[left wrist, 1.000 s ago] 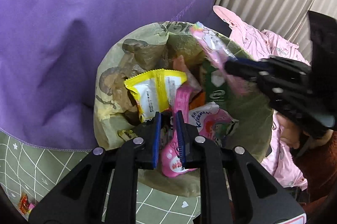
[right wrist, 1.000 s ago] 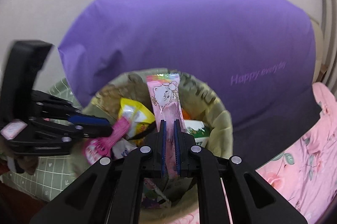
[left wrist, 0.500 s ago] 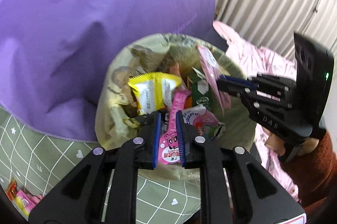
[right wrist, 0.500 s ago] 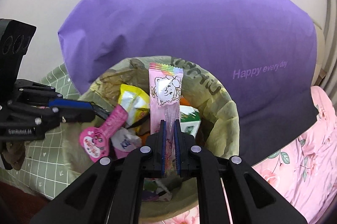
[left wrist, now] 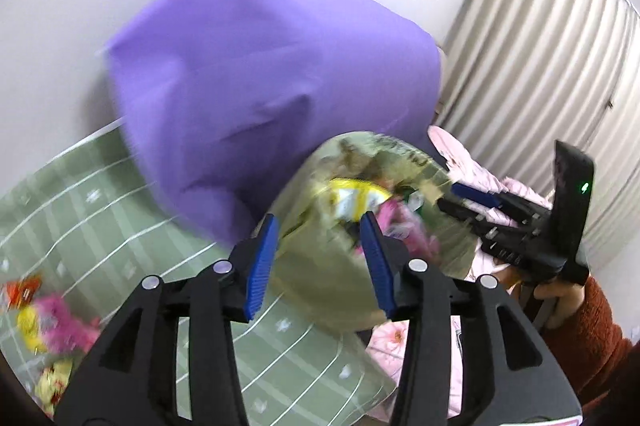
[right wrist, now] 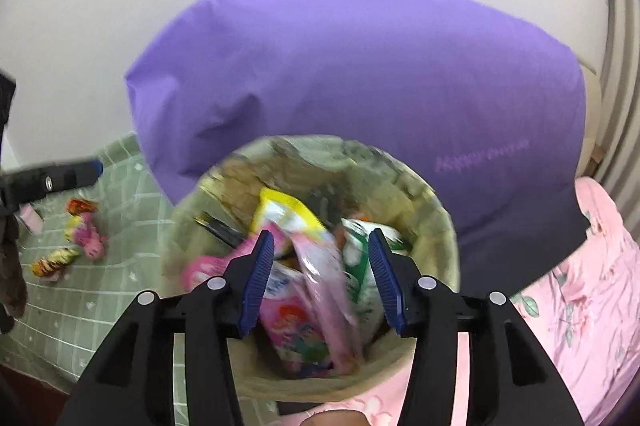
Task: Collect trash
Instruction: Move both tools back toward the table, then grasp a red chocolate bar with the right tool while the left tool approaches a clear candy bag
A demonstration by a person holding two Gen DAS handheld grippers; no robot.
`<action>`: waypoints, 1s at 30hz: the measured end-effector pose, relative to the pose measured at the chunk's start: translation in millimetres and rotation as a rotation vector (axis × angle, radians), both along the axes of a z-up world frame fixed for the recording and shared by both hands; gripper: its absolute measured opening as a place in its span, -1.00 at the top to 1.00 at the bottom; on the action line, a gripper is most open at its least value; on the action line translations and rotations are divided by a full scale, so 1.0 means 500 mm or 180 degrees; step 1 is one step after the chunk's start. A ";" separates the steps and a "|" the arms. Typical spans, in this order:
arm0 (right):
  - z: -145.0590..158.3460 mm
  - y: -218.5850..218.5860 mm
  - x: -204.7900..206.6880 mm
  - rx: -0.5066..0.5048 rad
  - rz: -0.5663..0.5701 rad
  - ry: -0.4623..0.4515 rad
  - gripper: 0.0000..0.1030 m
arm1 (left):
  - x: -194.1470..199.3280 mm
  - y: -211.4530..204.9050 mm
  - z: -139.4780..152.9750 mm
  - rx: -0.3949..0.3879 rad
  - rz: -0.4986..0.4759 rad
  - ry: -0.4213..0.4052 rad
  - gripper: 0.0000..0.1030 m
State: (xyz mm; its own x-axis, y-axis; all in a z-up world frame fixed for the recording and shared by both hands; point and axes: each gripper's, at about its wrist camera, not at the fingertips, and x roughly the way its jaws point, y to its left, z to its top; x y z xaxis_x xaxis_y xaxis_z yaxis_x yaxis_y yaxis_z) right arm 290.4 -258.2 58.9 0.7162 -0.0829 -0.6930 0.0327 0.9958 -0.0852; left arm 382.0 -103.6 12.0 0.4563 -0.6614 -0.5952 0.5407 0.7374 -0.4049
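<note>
A trash bin lined with an olive bag [right wrist: 440, 226] [left wrist: 320, 290] holds several snack wrappers. My right gripper [right wrist: 320, 278] hangs over it with jaws opening; the long pink wrapper [right wrist: 324, 290] lies blurred below the pads, loose among the trash. My left gripper [left wrist: 318, 258] has pulled back to the bin's left side, its jaws opening with nothing between them. The small pink wrapper [right wrist: 204, 266] it carried rests inside the bin near the left rim. Each gripper shows in the other's view: right gripper [left wrist: 480, 201], left gripper [right wrist: 60, 177].
Loose wrappers [right wrist: 80, 230] [left wrist: 48, 326] lie on the green checked sheet [left wrist: 120, 226] left of the bin. A big purple pillow [right wrist: 360, 85] stands behind it against the wall. Pink floral bedding [right wrist: 580, 286] fills the right, and a hand in a rust sleeve [left wrist: 580, 314] holds the right gripper.
Both grippers have gone from shut on pink wrappers to open, and both wrappers have dropped into the bin. The left gripper swung away leftward and up; the right one rose slightly.
</note>
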 end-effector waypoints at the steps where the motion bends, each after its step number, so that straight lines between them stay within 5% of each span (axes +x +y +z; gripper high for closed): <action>1: 0.009 0.014 -0.002 0.0064 0.0031 -0.0082 0.01 | -0.009 0.020 -0.013 0.0022 0.0078 0.0016 0.17; 5: 0.022 0.073 0.003 0.0329 0.0299 -0.0264 -0.12 | -0.042 0.149 -0.067 0.0228 0.0462 0.0037 0.16; 8: 0.005 0.143 0.023 0.0348 0.0580 -0.0102 -0.14 | -0.065 0.259 -0.121 0.0512 0.0855 0.0104 0.16; 15: -0.083 0.339 0.093 0.0203 0.1295 0.0312 -0.14 | -0.099 0.485 -0.219 0.0443 0.1760 0.0486 0.16; 22: -0.164 0.463 0.127 0.0143 0.1749 0.0450 -0.14 | -0.113 0.567 -0.221 0.0537 0.1939 0.0475 0.13; 30: -0.243 0.572 0.186 0.0124 0.2144 0.0672 -0.14 | -0.137 0.561 -0.308 0.0515 0.1687 0.0933 0.12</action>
State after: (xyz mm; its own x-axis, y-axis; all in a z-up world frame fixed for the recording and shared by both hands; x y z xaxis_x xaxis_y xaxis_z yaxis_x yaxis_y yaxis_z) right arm 383.4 27.6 -62.8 0.4530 0.3588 -0.8161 -0.6049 0.7961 0.0142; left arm 313.6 177.1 -141.9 0.5003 -0.2811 -0.8190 -0.0317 0.9393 -0.3417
